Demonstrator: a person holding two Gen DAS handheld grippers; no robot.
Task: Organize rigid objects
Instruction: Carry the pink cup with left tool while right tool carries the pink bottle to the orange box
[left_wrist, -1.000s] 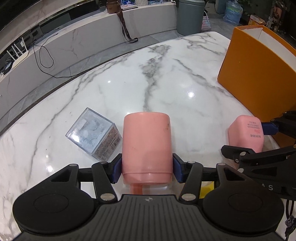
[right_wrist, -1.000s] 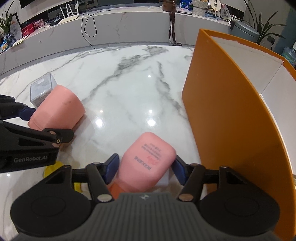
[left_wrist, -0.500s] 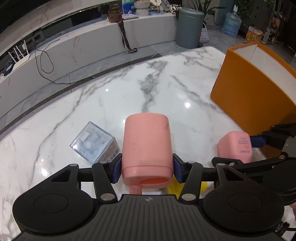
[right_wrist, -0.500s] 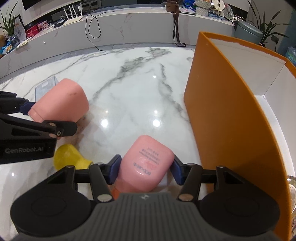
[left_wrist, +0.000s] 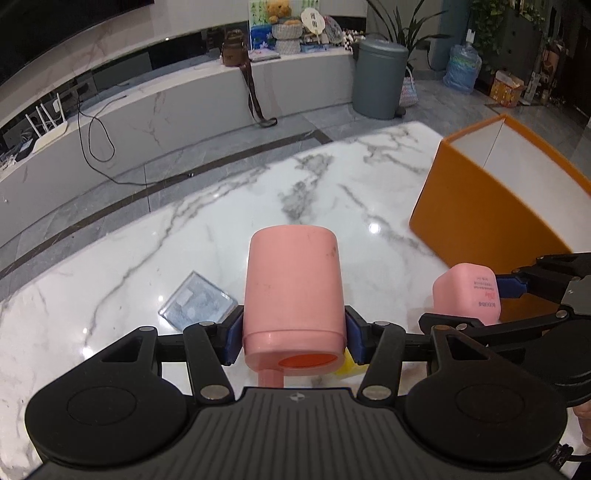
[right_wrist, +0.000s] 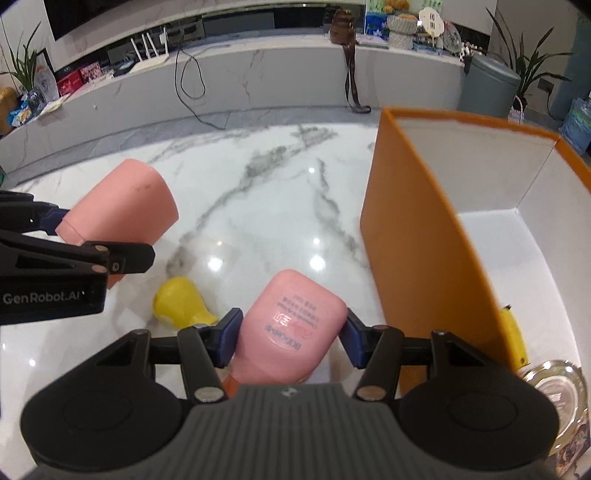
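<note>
Now the orange box (right_wrist: 417, 236) serves as the landmark: it stands open-topped on the white marble tabletop (left_wrist: 184, 240), with white inner walls. Inside it, close against its near orange wall, lie a yellow object (right_wrist: 514, 339) and a shiny round tin (right_wrist: 561, 391).

Left of the box, the right gripper (right_wrist: 288, 332) is closed on a pink bottle (right_wrist: 291, 325), blue pads pressing both sides; its jaws have just been closing around that bottle. The bottle's printed face points up, and it hangs just beside the box's outer wall without touching it.

Farther left of the box, the left gripper (left_wrist: 293, 332) clamps a pink cup (left_wrist: 293, 291) near its rim, its open mouth turned toward the camera. A yellow pear-shaped thing (right_wrist: 181, 302) lies on the tabletop between the two grippers, below them. Beyond the cup, farthest from the box, a clear plastic case (left_wrist: 197, 304) rests flat on the marble.

Ahead of both grippers, the tabletop left of the box is open marble up to its far curved edge. The box's tall near wall is the one barrier on the right gripper's side. Past the table edge, a grey bin (left_wrist: 380, 79) stands on the floor.
</note>
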